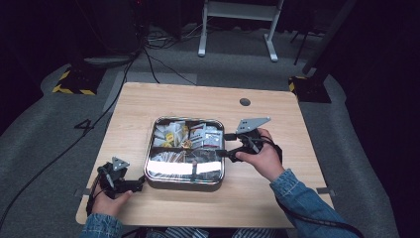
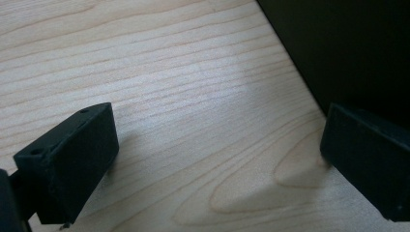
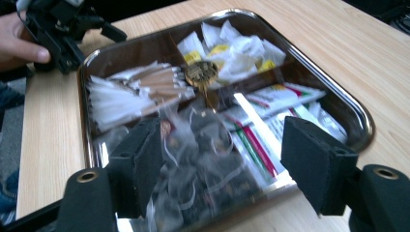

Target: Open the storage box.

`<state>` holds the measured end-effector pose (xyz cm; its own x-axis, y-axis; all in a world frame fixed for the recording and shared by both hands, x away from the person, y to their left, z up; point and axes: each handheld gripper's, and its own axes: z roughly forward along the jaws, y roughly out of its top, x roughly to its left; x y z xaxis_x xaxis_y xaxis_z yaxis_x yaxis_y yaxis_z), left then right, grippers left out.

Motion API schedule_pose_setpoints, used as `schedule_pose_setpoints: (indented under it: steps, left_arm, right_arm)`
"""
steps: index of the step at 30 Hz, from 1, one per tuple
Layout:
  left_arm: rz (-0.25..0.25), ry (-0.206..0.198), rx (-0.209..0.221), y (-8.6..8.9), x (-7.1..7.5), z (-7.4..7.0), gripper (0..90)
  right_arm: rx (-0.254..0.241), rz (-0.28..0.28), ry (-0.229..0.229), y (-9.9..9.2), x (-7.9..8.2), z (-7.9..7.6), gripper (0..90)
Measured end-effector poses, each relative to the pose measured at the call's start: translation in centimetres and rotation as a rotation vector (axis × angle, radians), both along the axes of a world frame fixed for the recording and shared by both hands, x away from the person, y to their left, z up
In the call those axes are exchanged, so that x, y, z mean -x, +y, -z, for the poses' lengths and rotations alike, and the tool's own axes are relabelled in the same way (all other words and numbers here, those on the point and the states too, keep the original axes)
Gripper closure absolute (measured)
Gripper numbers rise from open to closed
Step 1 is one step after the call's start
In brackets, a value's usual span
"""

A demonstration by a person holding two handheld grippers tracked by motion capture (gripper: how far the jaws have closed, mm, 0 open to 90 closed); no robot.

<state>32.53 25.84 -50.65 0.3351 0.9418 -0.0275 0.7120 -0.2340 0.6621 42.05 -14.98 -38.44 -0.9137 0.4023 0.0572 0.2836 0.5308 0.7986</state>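
Just below right gripper (image 3: 220, 164): divided tray (image 3: 360, 116).

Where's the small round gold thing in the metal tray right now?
In the right gripper view, the small round gold piece sits near the middle of the square metal tray, where its compartments meet, between the white sticks and the white-and-yellow packets.

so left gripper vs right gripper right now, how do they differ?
The left gripper lies low at the table's near-left corner, jaws over bare wood beside the metal tray. The right gripper is raised at the tray's right rim, jaws aimed over its packets. The left points right, the right points left. Both have open jaws and hold nothing.
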Motion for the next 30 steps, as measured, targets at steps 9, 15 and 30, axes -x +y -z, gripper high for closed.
schedule_pose_setpoints:
  steps: [9,15,30]
  left_arm:
    - [0.001,-0.002,0.004,0.0,0.1,0.0,0.4]
    - [0.001,-0.002,0.003,0.0,0.1,0.0,0.4]
    - [0.040,0.021,-0.007,0.5,0.3,-0.4,5.5]
  right_arm:
    - [-0.034,-0.030,0.016,3.7,-1.2,0.0,35.3]
    - [0.023,-0.035,0.027,6.0,-2.1,0.9,36.8]
    - [0.126,-0.066,0.077,10.5,-4.1,4.0,46.2]
